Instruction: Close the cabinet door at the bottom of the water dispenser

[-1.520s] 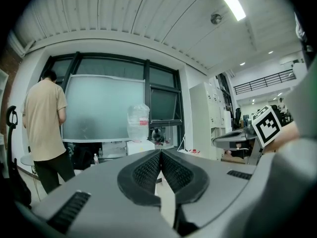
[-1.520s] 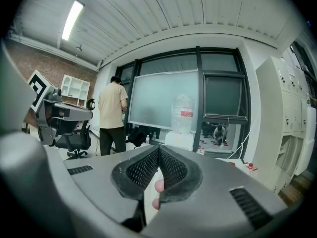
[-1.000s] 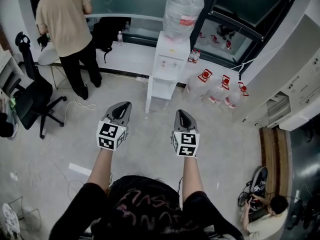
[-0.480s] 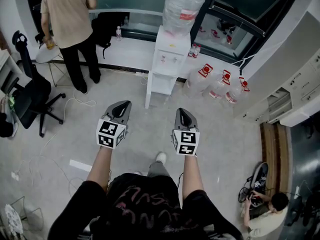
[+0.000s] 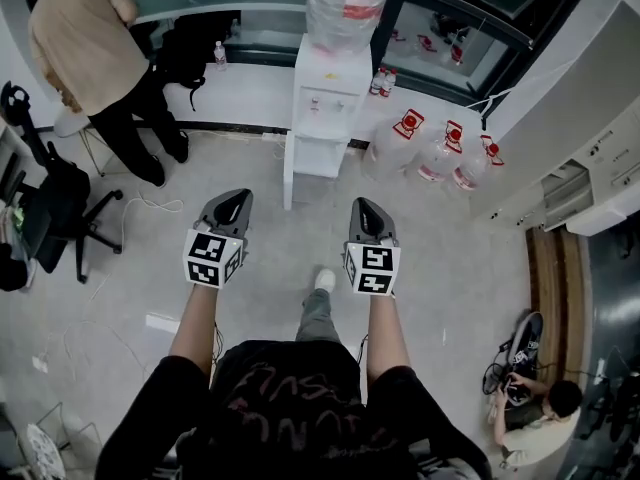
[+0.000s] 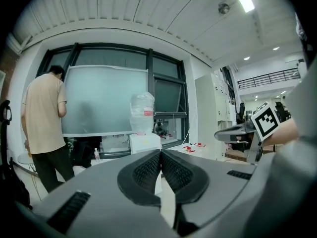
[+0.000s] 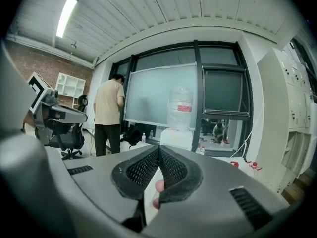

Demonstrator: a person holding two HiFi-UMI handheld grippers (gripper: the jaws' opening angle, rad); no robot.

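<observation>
Head view, looking steeply down: white water dispenser (image 5: 325, 93) against the low window ledge, upturned water bottle (image 5: 345, 3) on top, well ahead of both grippers. At its base, cabinet door (image 5: 288, 173) standing open, swung out toward the camera along the left edge of the cabinet as pictured, with the opening (image 5: 322, 156) exposed beside it. Left gripper (image 5: 233, 199) and right gripper (image 5: 364, 208) held side by side over bare floor (image 5: 300, 238), both aimed at the dispenser, neither near the door yet.

Left gripper view: jaws closed pad to pad, nothing between them. Right gripper view: jaws likewise closed and empty; a small pinkish shape low behind the gap, too unclear to name.

Spare water bottles (image 5: 440, 158) on the floor right of the dispenser. Person in a beige shirt (image 5: 80, 38) at the ledge to the left, office chair (image 5: 55, 203) nearby, all apart from the path ahead.

Step in hand, by judgement: the approach, with the closing itself not begun. Called for next, probably: getting nearer and lower, given a door so close to the floor. Then setting a gripper against the door's outer face, on its left side as pictured, and pushing it round to the right until flush with the cabinet front. Closed jaws probably adequate for a push; no grip needed. Better placed for that, seemingly: the left gripper, on the door's side.
</observation>
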